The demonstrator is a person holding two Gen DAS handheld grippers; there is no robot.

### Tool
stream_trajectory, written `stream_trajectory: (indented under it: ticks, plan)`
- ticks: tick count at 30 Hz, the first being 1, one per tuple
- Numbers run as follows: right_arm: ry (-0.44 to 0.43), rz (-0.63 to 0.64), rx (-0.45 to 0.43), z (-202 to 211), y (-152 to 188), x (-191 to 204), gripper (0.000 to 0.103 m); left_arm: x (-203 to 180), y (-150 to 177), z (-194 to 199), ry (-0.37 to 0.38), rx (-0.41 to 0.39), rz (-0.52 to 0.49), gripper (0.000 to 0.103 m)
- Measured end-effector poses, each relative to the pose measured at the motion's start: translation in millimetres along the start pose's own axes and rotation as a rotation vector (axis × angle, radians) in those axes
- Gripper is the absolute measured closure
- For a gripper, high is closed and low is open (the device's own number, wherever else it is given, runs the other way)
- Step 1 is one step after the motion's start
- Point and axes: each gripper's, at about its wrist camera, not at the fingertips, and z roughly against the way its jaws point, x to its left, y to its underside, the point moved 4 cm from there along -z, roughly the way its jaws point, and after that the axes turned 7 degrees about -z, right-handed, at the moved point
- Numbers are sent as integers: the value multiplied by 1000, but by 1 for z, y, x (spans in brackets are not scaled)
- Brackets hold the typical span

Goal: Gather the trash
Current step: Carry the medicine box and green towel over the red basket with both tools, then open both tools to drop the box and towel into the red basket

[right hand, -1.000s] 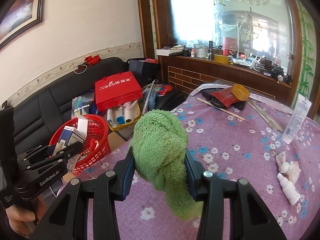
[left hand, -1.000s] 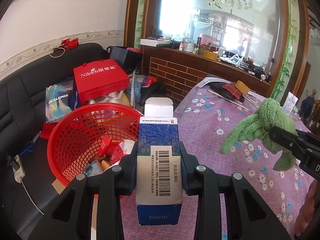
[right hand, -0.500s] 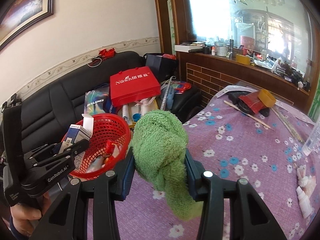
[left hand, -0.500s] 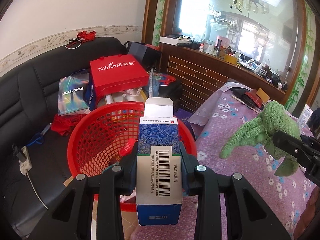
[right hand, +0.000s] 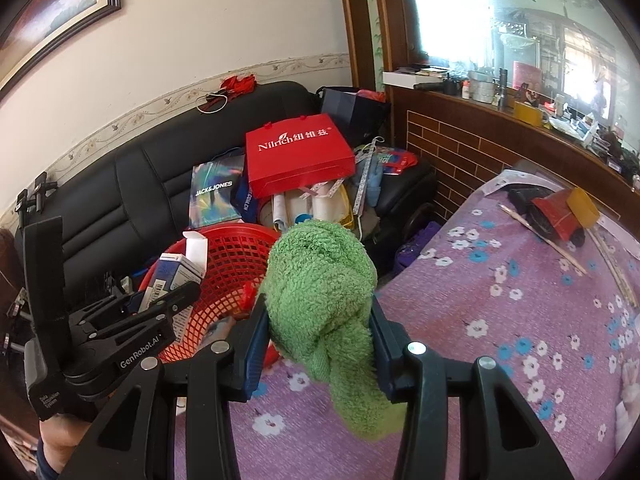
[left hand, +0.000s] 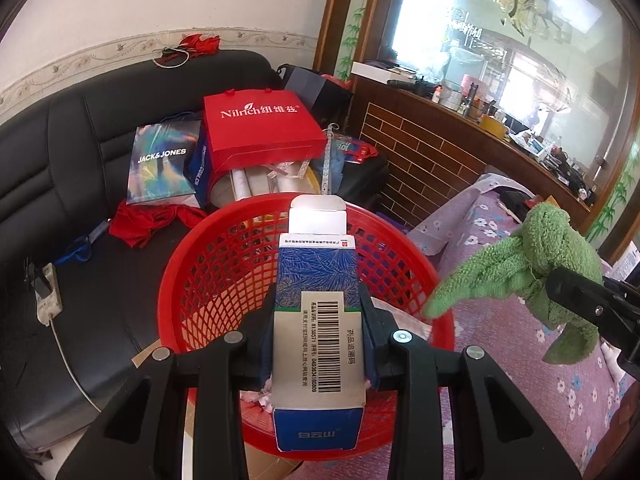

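My left gripper [left hand: 318,320] is shut on a blue and white medicine box [left hand: 318,344] with a barcode and an open top flap. It holds the box over the red mesh basket [left hand: 208,264]. From the right wrist view the box [right hand: 176,270] and the left gripper [right hand: 160,304] hang over the basket's [right hand: 232,256] near rim. My right gripper [right hand: 318,320] is shut on a green terry cloth [right hand: 320,300], above the table's left edge beside the basket. The cloth [left hand: 536,264] also shows at the right of the left wrist view.
The table has a purple flowered cloth [right hand: 500,320]. On its far end lie a red packet [right hand: 560,216] and chopsticks [right hand: 540,240]. A black sofa [left hand: 60,168] behind the basket holds a red Nilrich bag [left hand: 260,132], a Jack&Jones bag [left hand: 162,164] and clutter. A brick-faced counter [left hand: 432,148] stands at the back.
Both grippers have moved left toward the sofa. The medicine box has gone from beside the basket to over its middle. Both grips are unchanged.
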Motion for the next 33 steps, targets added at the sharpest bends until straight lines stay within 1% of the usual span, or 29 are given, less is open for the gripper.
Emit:
stream_trajectory:
  ticks: [4,9,12,13,15,16,17,18,19,21,24,25,33]
  plan:
    - [-10,19,13,-11,-5,12,53,9,1,-5,-6,9,21,70]
    - [-24,19,32,-29,-18,25,53,20,-1,-10,3,16,47,70]
    - [-35,4,45,-40,-24,32,50,22,0,-9,13,10,49,70]
    - [-37,0,49,-44,-26,34,47,23,0,-8,4,4,52,69]
    - [-56,0,60,-51,-27,41,39,25,1,-7,-5,-2,54,62]
    - [-48,-1,54,-52,-28,41,37,26,1,-4,-5,-6,61,52]
    - [-44,-5,46,-51,-29,40,37,28,2,-1,-10,-14,70,41]
    - [-60,-9,41,-48,-29,40,37,29,3,3,-15,-27,75,37]
    - [-77,-14,32,-43,-29,37,37,29,2,6,-19,-36,72,37]
    - [-59,-27,0,-32,-29,29,37,26,1,11,-20,-46,65,37]
    - [-56,-51,-12,-16,-25,14,37,14,0,16,19,-46,55,36]
    - [-47,-59,-15,-11,-22,8,37,9,0,17,27,-47,48,35]
    - [3,-141,-31,34,3,-45,35,-55,5,33,85,-52,-70,31]
